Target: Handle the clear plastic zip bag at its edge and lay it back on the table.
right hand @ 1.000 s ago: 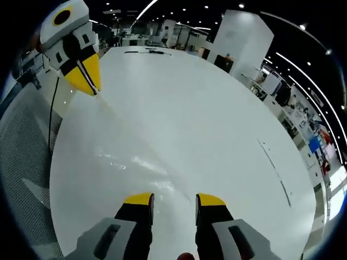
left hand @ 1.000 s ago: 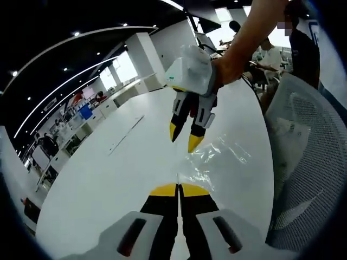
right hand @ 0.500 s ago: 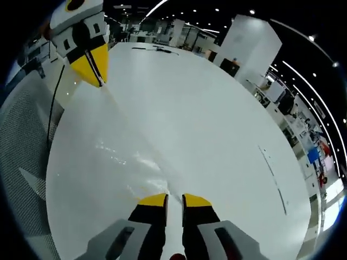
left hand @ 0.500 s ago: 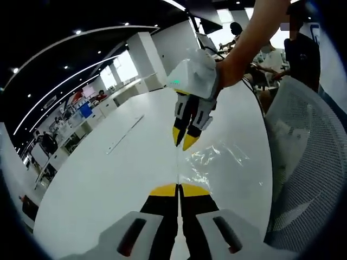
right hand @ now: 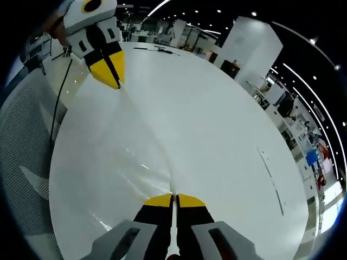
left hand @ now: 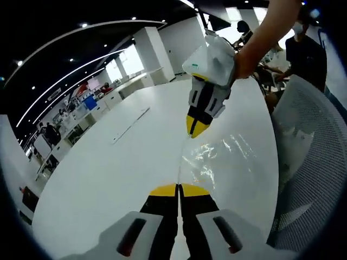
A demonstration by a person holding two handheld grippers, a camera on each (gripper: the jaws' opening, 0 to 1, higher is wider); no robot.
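A clear plastic zip bag (left hand: 230, 157) is stretched by its top edge between my two grippers over the white table (left hand: 108, 173). In the left gripper view, my left gripper (left hand: 179, 189) is shut on the near end of that edge. My right gripper (left hand: 197, 129), held by a person's hand, is shut on the far end. In the right gripper view, my right gripper (right hand: 174, 200) pinches the edge at the bottom. The left gripper (right hand: 116, 82) holds the other end at upper left. The bag (right hand: 116, 162) spreads glossy to the left of the taut edge.
A grey mesh chair (left hand: 312, 162) stands at the table's side, also seen as the chair (right hand: 21, 162) in the right gripper view, with a thin cable (right hand: 60, 100) hanging nearby. A thin dark strip (left hand: 130, 123) lies further out on the table. People sit in the background.
My right gripper went from open to shut on the bag's edge. The edge now runs taut between the two grippers. The left gripper stayed shut.
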